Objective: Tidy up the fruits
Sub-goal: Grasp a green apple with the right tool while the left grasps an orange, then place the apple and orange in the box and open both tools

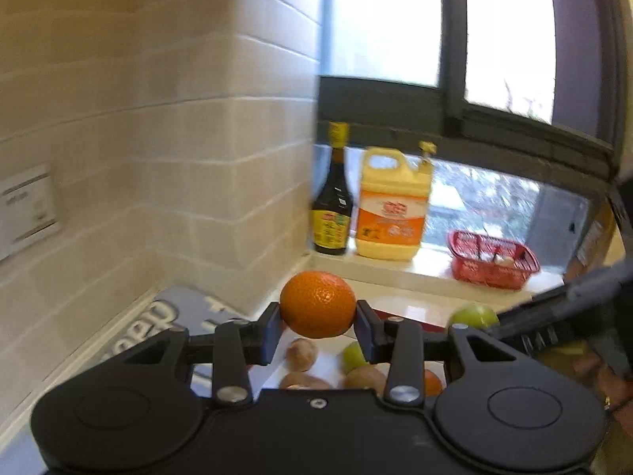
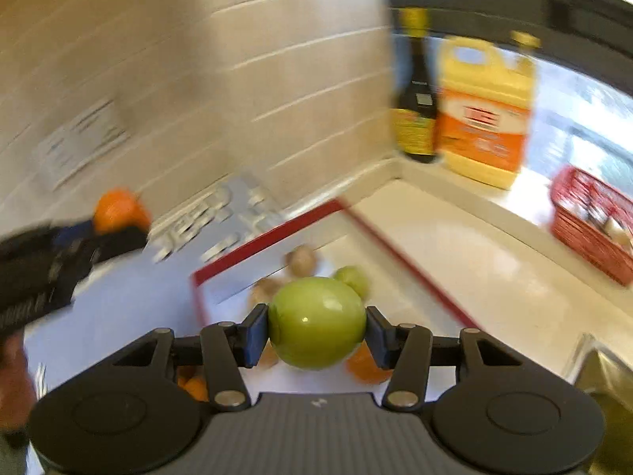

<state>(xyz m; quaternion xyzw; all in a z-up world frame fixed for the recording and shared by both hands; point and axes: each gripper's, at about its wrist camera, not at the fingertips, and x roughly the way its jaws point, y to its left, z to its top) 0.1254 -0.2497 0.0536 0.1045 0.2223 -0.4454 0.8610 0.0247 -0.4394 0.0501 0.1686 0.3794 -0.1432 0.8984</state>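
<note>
My left gripper (image 1: 318, 326) is shut on an orange (image 1: 318, 304) and holds it above a white tray with a red rim (image 2: 269, 233). My right gripper (image 2: 316, 334) is shut on a green apple (image 2: 316, 322) over the same tray. The tray holds brown kiwis (image 1: 301, 353), another green apple (image 2: 352, 279) and oranges (image 2: 366, 368). In the left wrist view the right gripper's green apple (image 1: 472, 316) shows at the right. In the right wrist view the left gripper's orange (image 2: 118, 209) shows at the far left.
A dark sauce bottle (image 1: 332, 198) and a yellow detergent jug (image 1: 391, 206) stand on the window sill. A red basket (image 1: 492, 263) sits to their right. A grey-blue mat (image 2: 205, 221) lies left of the tray against the tiled wall. A sink edge (image 2: 601, 372) is at the right.
</note>
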